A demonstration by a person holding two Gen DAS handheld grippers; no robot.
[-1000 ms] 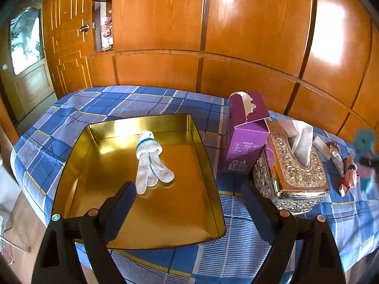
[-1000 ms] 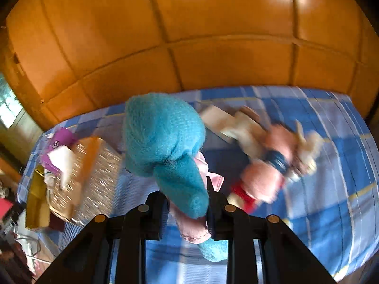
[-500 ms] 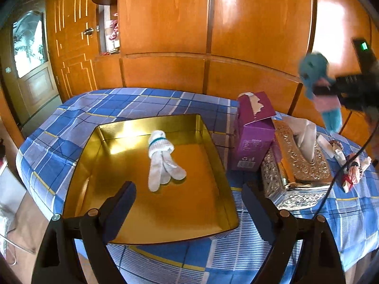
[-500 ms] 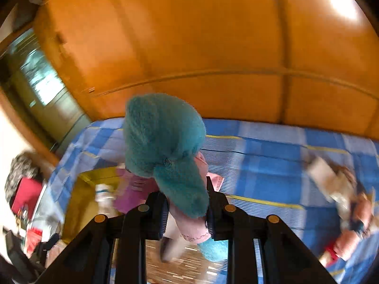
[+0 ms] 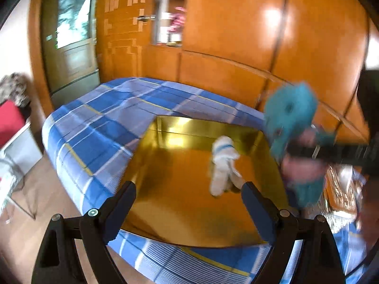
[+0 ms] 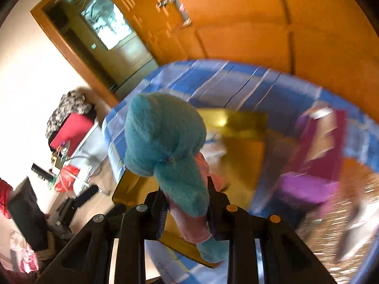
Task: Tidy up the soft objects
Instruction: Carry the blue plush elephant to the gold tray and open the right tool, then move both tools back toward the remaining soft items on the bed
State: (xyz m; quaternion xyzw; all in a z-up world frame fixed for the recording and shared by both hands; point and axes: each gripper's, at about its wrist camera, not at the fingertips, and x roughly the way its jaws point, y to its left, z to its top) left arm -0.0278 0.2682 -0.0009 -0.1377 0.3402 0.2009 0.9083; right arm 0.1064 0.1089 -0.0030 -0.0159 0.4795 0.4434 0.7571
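A teal plush toy [image 6: 163, 137] in a pink garment sits between the pads of my right gripper [image 6: 187, 189], whose jaws are opening slightly while still pressing on it. The toy [image 5: 289, 118] hangs over the right rim of the gold tray [image 5: 189, 127] in the left wrist view. A white glove [image 5: 222, 165] with a teal band lies inside the tray. My left gripper [image 5: 188, 189] hovers open above the tray's near half, holding nothing.
The tray [image 6: 244, 123] rests on a blue plaid tablecloth [image 5: 106, 123]. A purple box [image 6: 308, 187] and an ornate tissue box [image 6: 355, 201] stand right of the tray. Wooden panelling runs behind the table. Floor clutter lies beyond the table's left edge.
The right gripper has carried the plush toy leftward from the far right of the table to the tray's right rim. The left gripper has swung left, and the boxes have left its view.
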